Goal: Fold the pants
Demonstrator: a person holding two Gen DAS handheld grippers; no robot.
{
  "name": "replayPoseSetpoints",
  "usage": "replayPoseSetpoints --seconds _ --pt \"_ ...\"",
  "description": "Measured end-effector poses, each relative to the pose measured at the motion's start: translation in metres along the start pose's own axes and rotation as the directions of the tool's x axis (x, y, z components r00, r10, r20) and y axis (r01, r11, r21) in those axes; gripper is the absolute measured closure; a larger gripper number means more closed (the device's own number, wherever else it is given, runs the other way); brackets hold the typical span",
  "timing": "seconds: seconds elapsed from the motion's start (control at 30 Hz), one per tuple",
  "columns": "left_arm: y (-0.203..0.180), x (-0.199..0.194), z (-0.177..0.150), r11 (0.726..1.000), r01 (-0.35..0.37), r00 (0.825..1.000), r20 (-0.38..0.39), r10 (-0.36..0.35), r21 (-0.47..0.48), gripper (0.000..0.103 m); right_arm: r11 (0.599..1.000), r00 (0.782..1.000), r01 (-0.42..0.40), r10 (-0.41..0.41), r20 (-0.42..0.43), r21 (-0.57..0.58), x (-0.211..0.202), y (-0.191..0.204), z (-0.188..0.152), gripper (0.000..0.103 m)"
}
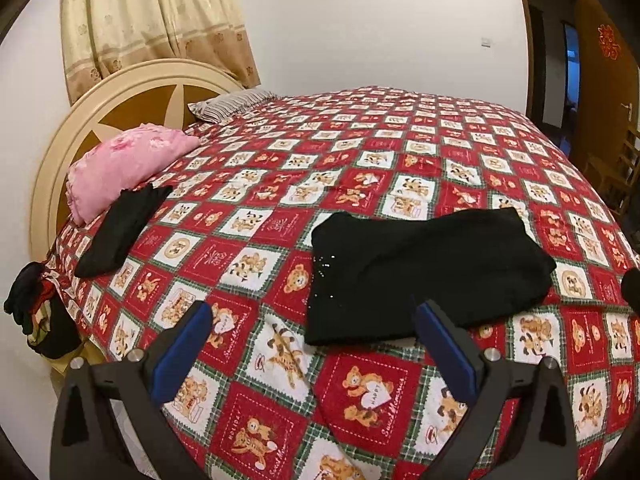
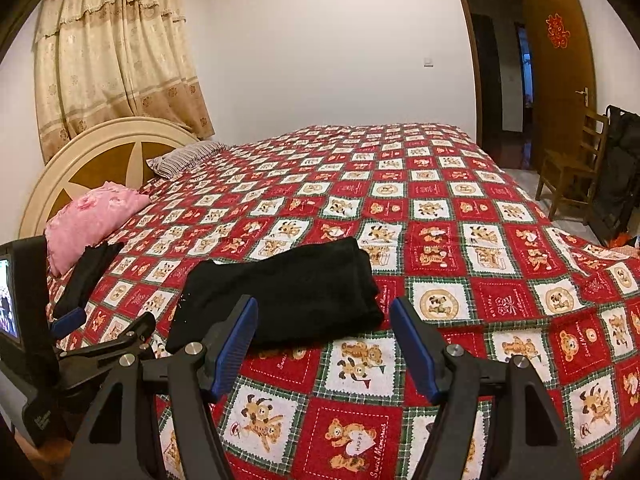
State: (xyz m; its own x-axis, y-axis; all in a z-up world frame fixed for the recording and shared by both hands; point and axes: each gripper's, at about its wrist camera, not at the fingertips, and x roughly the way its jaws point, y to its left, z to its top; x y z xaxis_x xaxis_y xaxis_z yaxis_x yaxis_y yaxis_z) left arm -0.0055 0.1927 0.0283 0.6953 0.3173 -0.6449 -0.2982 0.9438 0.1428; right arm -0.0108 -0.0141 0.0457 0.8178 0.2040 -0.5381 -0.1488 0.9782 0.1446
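Folded black pants (image 1: 424, 276) lie at centre frame on the quilt (image 1: 280, 168), just beyond both grippers. Left gripper (image 1: 314, 332) and right gripper (image 2: 322, 330): fingers spread, released, holding nothing. Pink pillow (image 1: 120, 164) at left.

The bed (image 1: 360, 152) is covered by a red, white and green patchwork quilt (image 2: 460, 240) printed with teddy bears. Folded black pants (image 1: 424, 276) lie flat on the quilt near its front edge. At the head end, a pink pillow (image 1: 124, 164) rests against the round cream headboard (image 1: 60, 140), with a striped pillow (image 1: 232, 104) farther back. A second dark folded garment (image 1: 120, 228) lies just in front of the pink pillow, touching it.
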Motion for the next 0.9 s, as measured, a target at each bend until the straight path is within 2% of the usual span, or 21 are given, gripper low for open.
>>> replayPoseSetpoints --seconds 0.9 --pt "-0.008 -0.017 0.001 1.000 0.023 0.999 0.026 -0.023 0.008 0.000 1.000 1.000 0.006 -0.006 0.024 -0.004 -0.016 0.004 0.003 0.033"
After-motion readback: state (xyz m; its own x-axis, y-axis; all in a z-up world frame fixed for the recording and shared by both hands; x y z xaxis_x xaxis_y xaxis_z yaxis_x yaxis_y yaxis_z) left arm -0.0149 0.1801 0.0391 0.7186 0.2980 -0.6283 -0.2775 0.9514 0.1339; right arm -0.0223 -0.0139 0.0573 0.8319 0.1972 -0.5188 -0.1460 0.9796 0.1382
